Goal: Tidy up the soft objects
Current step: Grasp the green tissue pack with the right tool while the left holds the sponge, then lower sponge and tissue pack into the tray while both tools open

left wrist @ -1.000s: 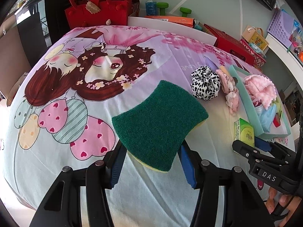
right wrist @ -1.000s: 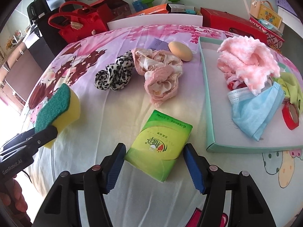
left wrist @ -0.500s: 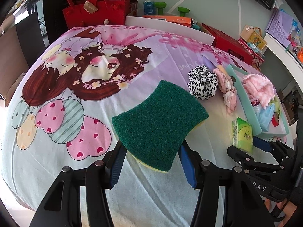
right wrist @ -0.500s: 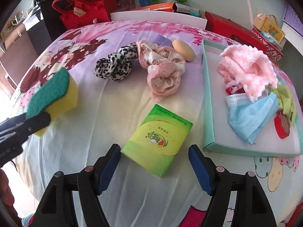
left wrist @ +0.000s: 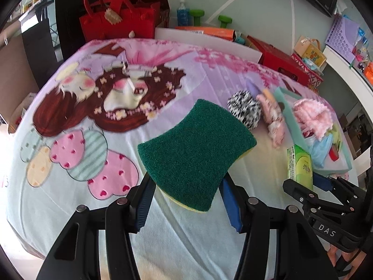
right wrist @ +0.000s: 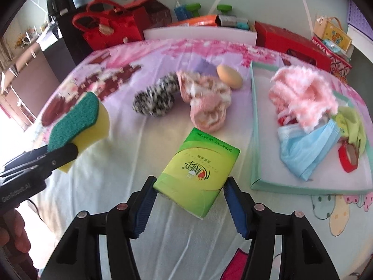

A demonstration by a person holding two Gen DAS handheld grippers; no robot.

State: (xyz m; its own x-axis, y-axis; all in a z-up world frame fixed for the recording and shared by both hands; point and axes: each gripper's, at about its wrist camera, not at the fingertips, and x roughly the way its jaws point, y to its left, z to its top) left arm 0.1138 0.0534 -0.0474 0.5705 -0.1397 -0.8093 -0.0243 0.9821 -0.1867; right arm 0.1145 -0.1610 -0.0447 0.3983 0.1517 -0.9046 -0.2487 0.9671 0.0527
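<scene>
Left gripper [left wrist: 186, 198] clamped on green-and-yellow sponge [left wrist: 195, 154], hiding its rear edge; right gripper [right wrist: 189, 200] apparently pinching green tissue pack [right wrist: 198, 172], contact blurred; teal tray [right wrist: 255, 126] at two o'clock, partly cut off

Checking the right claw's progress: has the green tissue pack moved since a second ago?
Yes. The green tissue pack now sits gripped between the right claw's pads, nearer the tray.
</scene>
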